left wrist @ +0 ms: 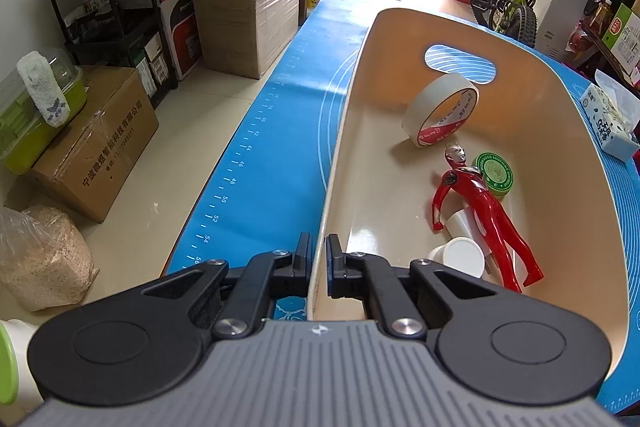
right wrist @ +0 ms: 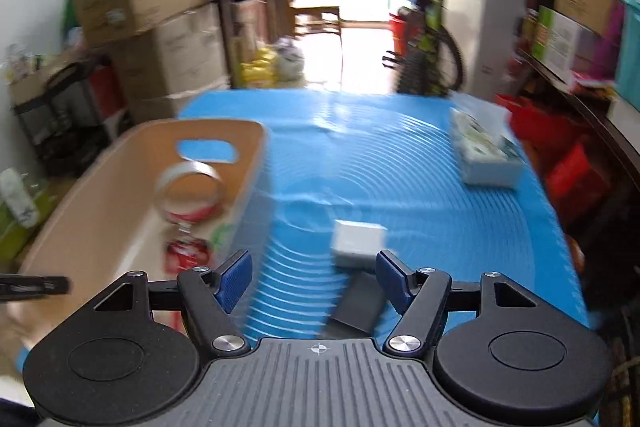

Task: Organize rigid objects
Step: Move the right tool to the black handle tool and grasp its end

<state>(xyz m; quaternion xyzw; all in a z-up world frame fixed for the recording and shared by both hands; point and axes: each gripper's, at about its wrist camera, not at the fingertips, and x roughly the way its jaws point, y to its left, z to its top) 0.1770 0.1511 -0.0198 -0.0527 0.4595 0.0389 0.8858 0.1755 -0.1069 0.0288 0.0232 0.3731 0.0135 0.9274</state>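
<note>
The left gripper (left wrist: 319,259) has its jaws clamped on the beige bin's (left wrist: 540,131) near rim. The right gripper (right wrist: 314,277) hangs with jaws wide and empty above the blue mat (right wrist: 400,163); a white box (right wrist: 358,241) lies at its 12 o'clock, a black block (right wrist: 358,303) just nearer, with bare mat beyond.

Both grippers: black linkage arms, silver screws, round black discs, ribbed grey body with a small crosshair mark. Left gripper (left wrist: 319,259) and right gripper (right wrist: 314,277) have blue finger pads (right wrist: 234,281).
</note>
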